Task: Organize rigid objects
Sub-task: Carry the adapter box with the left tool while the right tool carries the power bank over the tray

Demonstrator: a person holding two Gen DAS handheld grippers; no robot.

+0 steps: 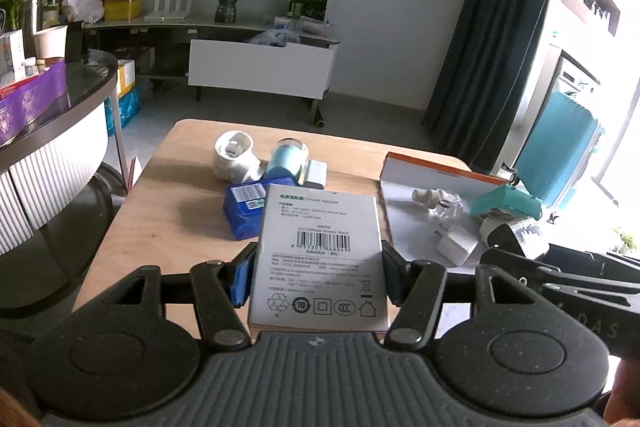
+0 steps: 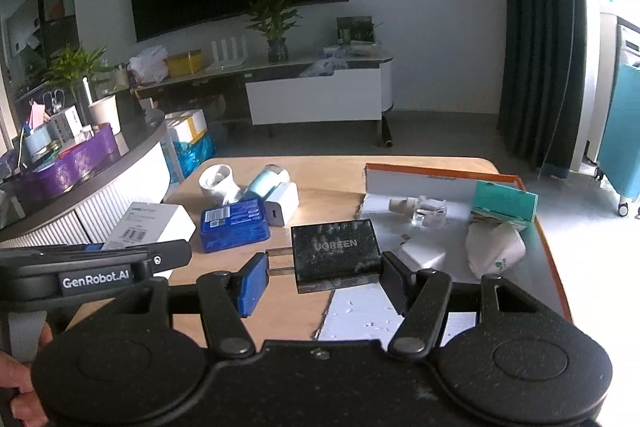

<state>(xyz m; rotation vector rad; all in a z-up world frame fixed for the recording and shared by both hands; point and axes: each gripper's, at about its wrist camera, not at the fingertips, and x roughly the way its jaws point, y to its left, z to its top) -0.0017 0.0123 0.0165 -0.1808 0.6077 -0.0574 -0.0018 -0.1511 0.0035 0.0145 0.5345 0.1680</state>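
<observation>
My left gripper [image 1: 318,277] is shut on a white power adapter box [image 1: 320,247], its barcode side up, held above the wooden table [image 1: 168,227]. My right gripper [image 2: 324,279] is shut on a black UGREEN charger [image 2: 336,251]; the prongs rest against the left blue pad. It hangs over the near edge of an orange-rimmed white tray [image 2: 440,179]. In the tray lie a glass bottle [image 2: 420,211], a teal box [image 2: 504,201], a small white plug [image 2: 422,253] and a white rounded device [image 2: 494,251].
On the table to the left of the tray sit a blue case [image 2: 234,225], a white cup-shaped item [image 2: 218,183], a light blue cylinder [image 2: 264,183] and a white charger block [image 2: 282,203]. A curved dark counter [image 1: 80,95] with clutter stands at the left.
</observation>
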